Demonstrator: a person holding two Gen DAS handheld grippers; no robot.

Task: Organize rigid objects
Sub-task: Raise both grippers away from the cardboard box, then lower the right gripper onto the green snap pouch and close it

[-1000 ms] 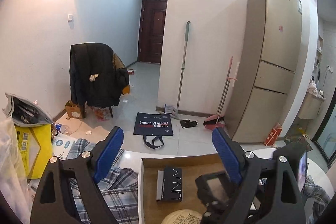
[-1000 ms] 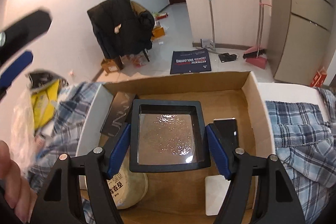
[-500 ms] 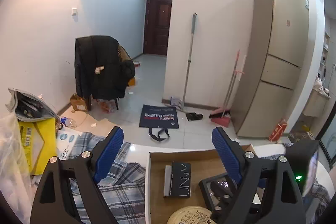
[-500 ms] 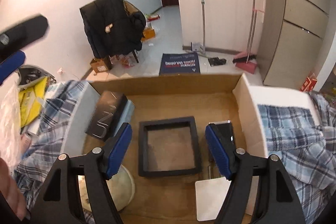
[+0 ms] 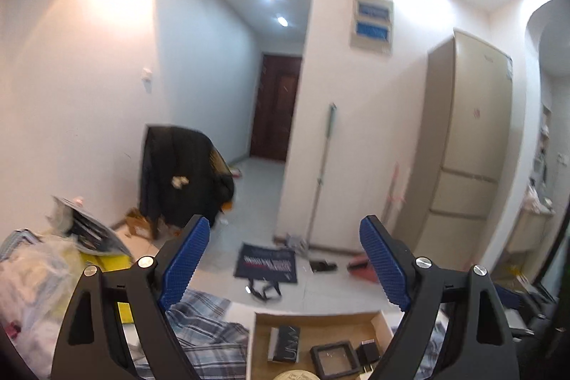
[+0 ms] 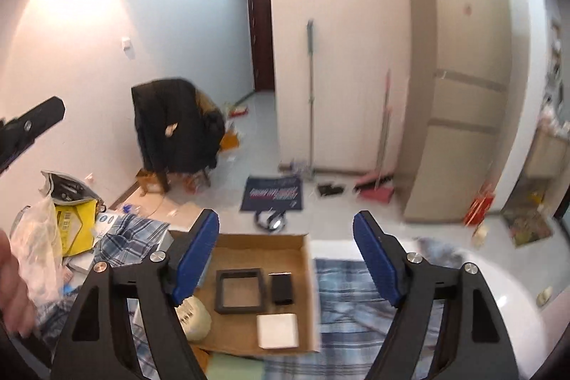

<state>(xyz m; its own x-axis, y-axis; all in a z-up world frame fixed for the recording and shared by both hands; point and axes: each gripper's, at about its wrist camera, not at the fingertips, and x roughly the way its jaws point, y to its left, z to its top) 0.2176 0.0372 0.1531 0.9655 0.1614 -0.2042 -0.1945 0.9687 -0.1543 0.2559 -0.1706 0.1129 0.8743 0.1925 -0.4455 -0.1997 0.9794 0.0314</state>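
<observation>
An open cardboard box [image 6: 249, 248] lies on the table below both grippers. In it are a black square frame [image 6: 240, 291], a small black block [image 6: 281, 288], a white square slab [image 6: 278, 330] and a round cream tin [image 6: 194, 316]. My right gripper [image 6: 285, 219] hangs high above the box, its jaws opening with nothing between them. The left wrist view shows the same box [image 5: 320, 323], with a black lettered case [image 5: 285, 344] beside the frame [image 5: 335, 358]. My left gripper [image 5: 285, 227] is open and empty, raised over the box's near left side.
Plaid cloth [image 6: 356, 294] covers the table around the box. A yellow bag [image 6: 74, 230] and plastic bags pile up at the left, where a hand [image 6: 10, 291] shows at the edge. Beyond are a coat-draped chair [image 6: 174, 127], a floor tote [image 6: 272, 193] and a fridge [image 6: 459, 77].
The right gripper let go of the black frame, which now lies in the box. Both grippers rose and drew back from the box, and both views tipped up toward the room.
</observation>
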